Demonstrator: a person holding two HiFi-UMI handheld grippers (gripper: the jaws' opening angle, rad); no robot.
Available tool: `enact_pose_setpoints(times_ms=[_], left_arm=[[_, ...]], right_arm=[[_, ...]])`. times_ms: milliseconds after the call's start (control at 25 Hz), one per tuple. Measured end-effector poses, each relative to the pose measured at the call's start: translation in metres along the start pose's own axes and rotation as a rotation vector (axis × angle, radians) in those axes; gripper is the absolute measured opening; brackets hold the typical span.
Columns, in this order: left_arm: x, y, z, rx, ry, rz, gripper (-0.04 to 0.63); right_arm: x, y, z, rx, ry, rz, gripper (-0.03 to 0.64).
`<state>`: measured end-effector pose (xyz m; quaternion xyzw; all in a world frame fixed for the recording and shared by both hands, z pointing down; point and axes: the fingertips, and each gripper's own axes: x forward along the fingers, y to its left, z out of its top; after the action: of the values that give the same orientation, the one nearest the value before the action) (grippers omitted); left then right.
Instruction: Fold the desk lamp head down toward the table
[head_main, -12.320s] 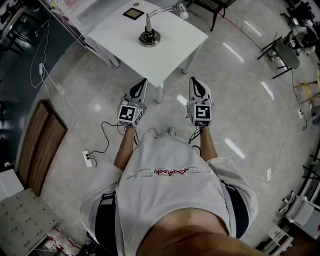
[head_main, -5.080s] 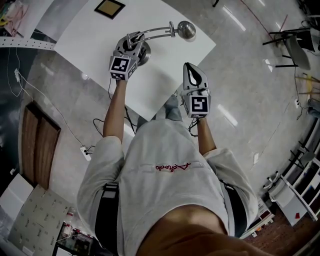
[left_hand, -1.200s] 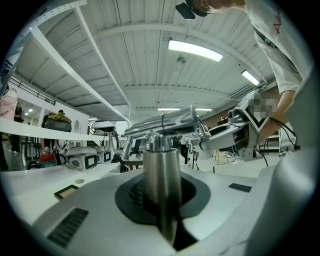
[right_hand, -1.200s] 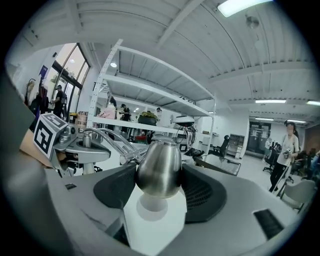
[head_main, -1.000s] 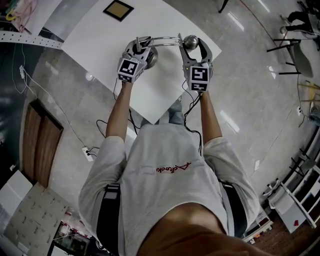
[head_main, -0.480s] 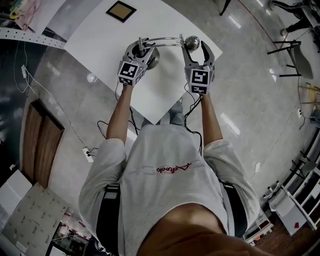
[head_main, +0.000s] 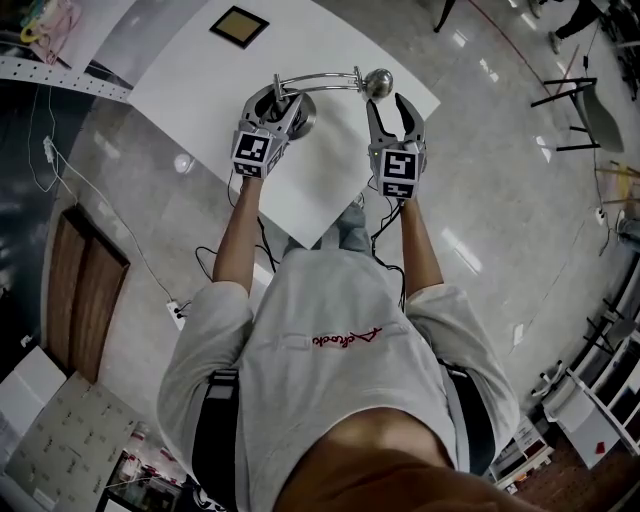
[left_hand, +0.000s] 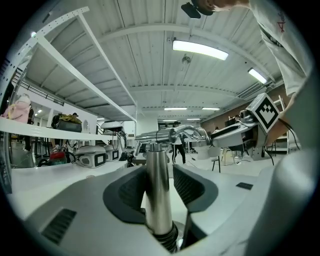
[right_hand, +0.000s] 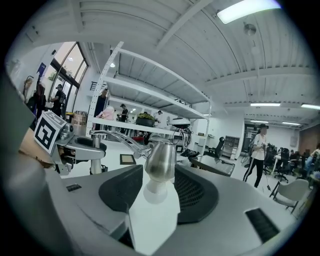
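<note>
The chrome desk lamp stands on the white table (head_main: 200, 70). Its round base (head_main: 296, 112) and upright post (left_hand: 159, 190) are at the left, and its arm (head_main: 320, 78) arches right to the bulbous head (head_main: 377, 82), which hangs low and faces the tabletop. My left gripper (head_main: 280, 100) sits around the post; its jaws have just been opening and now stand open with the post between them. My right gripper (head_main: 388, 105) is just short of the head (right_hand: 160, 159). Its jaws have been closing a little, and they are open with nothing gripped.
A dark framed square (head_main: 238, 26) lies at the table's far side. The table's near corner (head_main: 318, 240) points at the person. A power strip and cable (head_main: 175, 312) lie on the floor at left, beside a wooden panel (head_main: 80, 300). Chairs (head_main: 590, 100) stand at right.
The right gripper has drawn back from the lamp head, which was between its jaws and now lies beyond the tips. The left gripper's jaws have spread apart around the post.
</note>
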<state>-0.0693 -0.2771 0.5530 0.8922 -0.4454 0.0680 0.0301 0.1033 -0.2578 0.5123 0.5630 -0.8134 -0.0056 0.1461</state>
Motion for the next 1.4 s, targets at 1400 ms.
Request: enact_pose_setpoints(times_ms=[1400], left_arm=[[-0.095, -0.056, 0.019, -0.018, -0.067, -0.062, 0.028]], right_arm=[[-0.089, 0.049, 0.018, 0.315, -0.11, 0.006, 0.017]])
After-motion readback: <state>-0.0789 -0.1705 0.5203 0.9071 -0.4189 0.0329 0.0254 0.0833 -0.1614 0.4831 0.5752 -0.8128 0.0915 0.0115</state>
